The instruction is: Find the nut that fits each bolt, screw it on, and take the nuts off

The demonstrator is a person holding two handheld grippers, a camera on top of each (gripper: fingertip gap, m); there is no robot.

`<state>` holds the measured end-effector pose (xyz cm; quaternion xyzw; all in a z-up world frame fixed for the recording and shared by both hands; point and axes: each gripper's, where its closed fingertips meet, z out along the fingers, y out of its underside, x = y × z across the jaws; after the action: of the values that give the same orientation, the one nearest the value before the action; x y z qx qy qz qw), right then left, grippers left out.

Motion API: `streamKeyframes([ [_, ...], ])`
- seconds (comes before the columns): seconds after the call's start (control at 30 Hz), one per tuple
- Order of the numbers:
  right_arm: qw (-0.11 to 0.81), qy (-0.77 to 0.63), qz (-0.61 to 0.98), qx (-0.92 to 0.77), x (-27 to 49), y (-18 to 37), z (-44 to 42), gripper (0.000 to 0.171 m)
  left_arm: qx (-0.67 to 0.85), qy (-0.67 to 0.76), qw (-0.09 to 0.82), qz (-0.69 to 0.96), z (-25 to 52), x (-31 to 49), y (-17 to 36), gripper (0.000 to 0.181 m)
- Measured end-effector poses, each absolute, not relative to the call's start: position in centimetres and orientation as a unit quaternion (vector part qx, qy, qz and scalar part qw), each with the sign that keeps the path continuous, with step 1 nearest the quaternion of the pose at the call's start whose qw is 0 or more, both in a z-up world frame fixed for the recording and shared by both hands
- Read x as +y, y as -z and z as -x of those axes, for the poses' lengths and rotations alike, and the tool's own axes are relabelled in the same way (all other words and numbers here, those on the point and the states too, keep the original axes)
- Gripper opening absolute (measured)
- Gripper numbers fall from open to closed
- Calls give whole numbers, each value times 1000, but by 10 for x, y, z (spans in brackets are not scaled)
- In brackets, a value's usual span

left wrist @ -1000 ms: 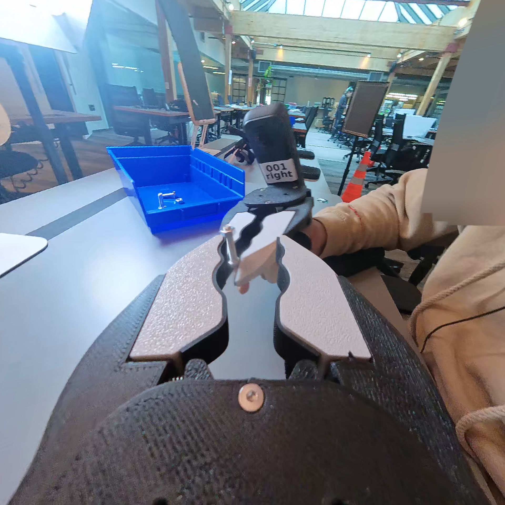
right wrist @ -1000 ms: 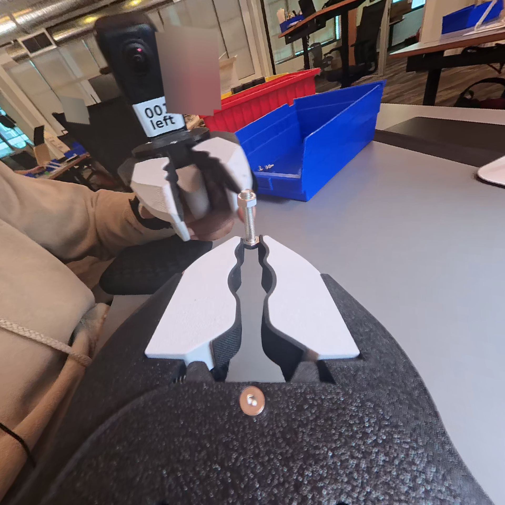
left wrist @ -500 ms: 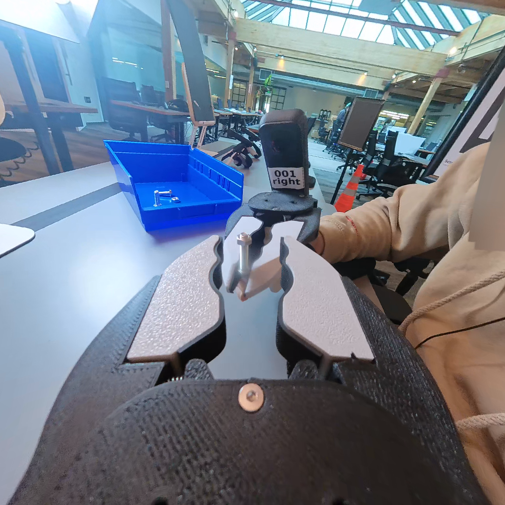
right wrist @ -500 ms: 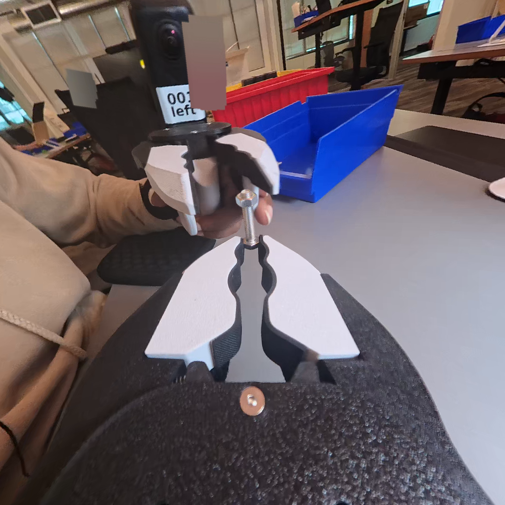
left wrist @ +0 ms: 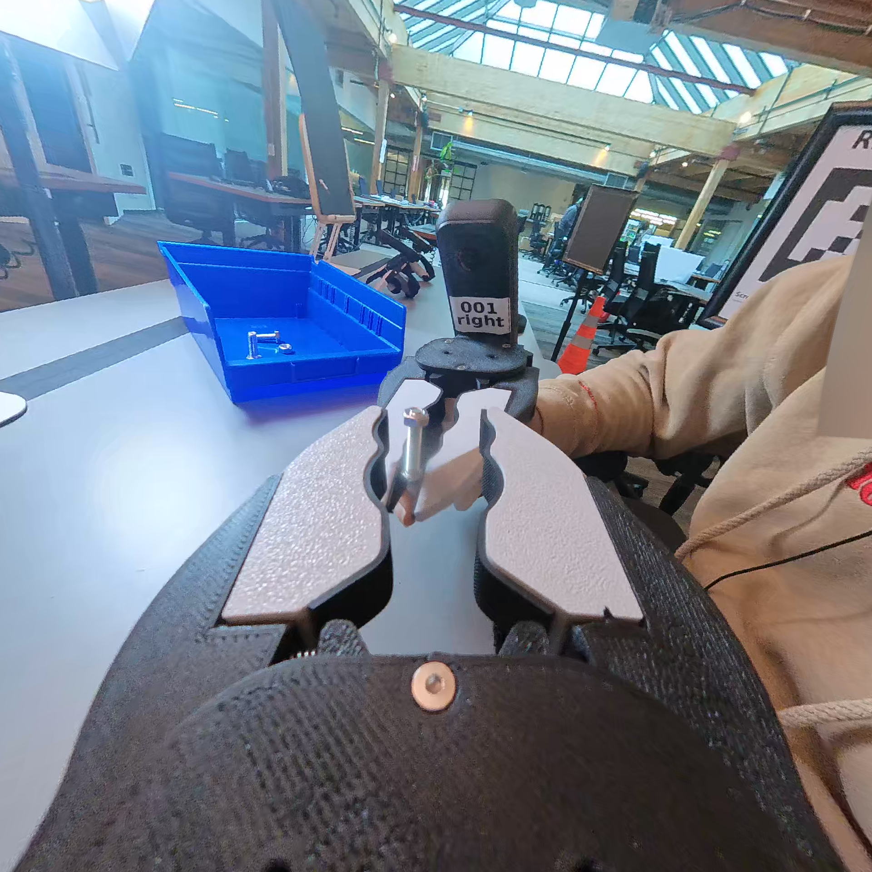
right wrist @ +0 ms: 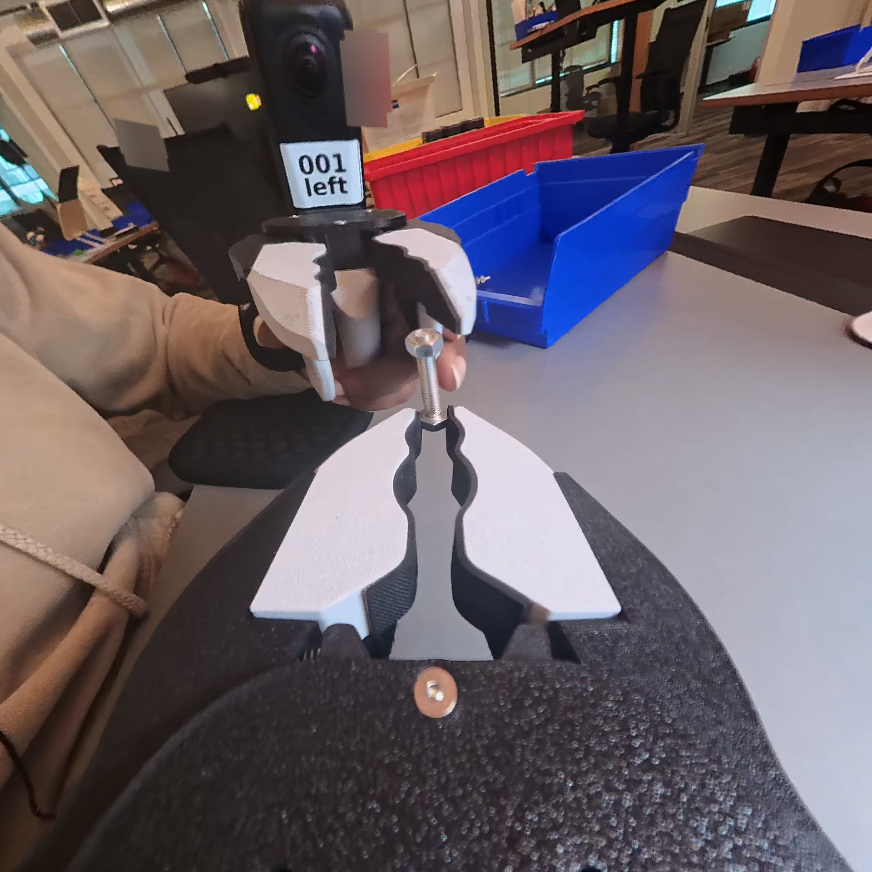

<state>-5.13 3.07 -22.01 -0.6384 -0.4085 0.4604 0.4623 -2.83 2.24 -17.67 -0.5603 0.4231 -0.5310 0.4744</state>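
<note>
Closer now, left gripper gapes beside the upright bolt, nut topmost, right gripper clamping its base.

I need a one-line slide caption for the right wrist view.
Right tongs grip an upright bolt by its lower end; open left tongs close by.

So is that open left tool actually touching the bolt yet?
Apart. The left wrist view shows the bolt standing between the left tool's spread fingers with gaps either side; only the right tool pinches it.
</note>
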Motion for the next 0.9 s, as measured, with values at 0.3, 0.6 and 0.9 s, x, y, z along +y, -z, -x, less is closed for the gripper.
streamKeyframes([
  [0.3, 467, -465, 650, -379, 41, 217, 41, 10, 442, 524, 473, 553, 32, 16, 176, 19],
  [0.6, 452, -470, 643, -403, 29, 222, 52, 10, 448, 512, 475, 558, 25, 15, 182, 33],
  [0.9, 446, -475, 645, -399, 30, 224, 51, 10, 431, 503, 490, 566, 29, 26, 183, 36],
])
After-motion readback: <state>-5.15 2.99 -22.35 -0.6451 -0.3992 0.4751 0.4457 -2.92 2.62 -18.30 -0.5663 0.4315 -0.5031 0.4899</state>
